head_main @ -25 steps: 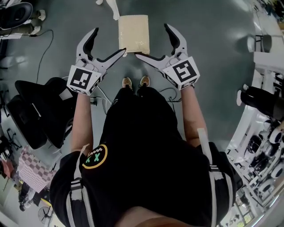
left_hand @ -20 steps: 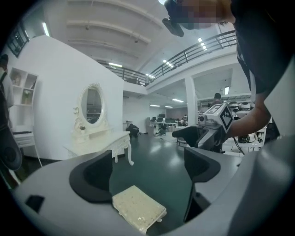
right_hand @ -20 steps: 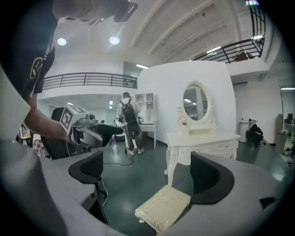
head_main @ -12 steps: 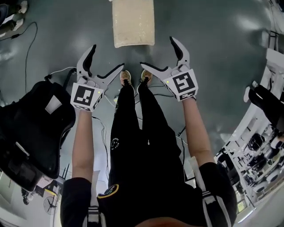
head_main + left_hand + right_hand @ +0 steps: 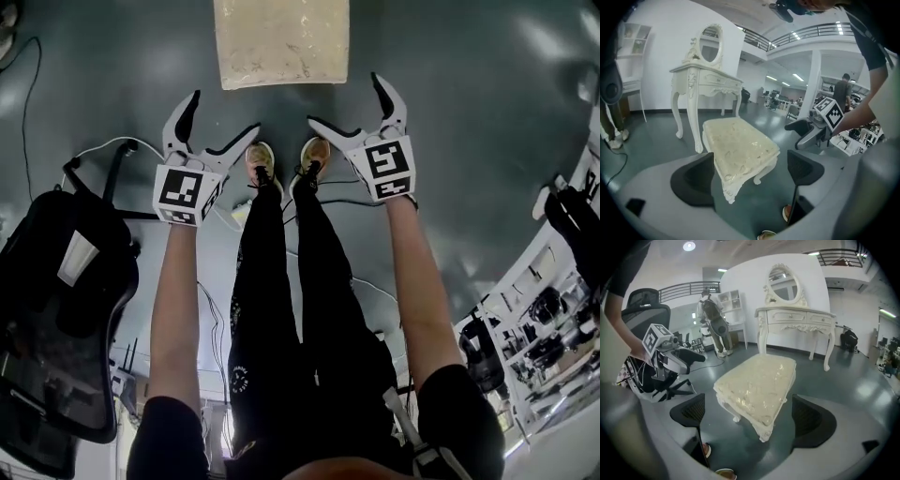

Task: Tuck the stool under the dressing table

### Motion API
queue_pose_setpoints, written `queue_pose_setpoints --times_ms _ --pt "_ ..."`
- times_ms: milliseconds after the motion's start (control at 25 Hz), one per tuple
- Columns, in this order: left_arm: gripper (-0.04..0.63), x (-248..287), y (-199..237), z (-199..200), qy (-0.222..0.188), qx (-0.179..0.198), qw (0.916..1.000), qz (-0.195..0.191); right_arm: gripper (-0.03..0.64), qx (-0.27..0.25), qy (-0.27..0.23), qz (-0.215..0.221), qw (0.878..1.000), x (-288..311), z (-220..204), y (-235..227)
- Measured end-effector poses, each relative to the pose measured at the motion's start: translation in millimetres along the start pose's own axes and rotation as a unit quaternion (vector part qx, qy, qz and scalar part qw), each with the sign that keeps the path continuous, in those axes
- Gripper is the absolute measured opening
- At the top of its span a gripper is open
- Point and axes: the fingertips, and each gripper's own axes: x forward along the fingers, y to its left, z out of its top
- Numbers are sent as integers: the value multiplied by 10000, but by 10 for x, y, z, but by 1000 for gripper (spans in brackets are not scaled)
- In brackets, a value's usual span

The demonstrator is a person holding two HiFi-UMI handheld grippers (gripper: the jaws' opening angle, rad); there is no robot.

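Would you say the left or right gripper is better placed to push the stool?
Right, marginally: the right gripper is level with the stool; the left gripper sits further back. Both are open and empty.

The stool [image 5: 740, 145] stands before the dressing table [image 5: 707, 78].

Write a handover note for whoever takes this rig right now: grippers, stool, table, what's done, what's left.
Left gripper: open, empty, touching nothing.
Right gripper: open, empty, touching nothing.
Stool: standing on the floor just ahead of both grippers, out in front of the dressing table, with bare floor between the two.
Done: nothing yet. The stool is not gripped and not under the table.
To do: probably take the stool's near end, one gripper per side, then push it straight under the table.
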Motion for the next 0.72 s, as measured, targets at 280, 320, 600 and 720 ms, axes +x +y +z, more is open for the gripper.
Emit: queue_pose_setpoints --times_ms 280,320,600,720 --pt "482 632 387 -1101 833 79 9963 185 572 -54 567 -201 9982 672 -763 -306" --pt "482 717 390 -1202 954 148 9953 103 566 -119 674 -171 9975 750 -833 -313" --pt "482 1122 558 -1412 1185 117 9927 202 518 -251 999 -172 9945 1089 -1027 -420" --pt "480 1197 531 -1326 1304 188 9910 241 465 -472 1070 -191 9929 1148 -1022 -418"
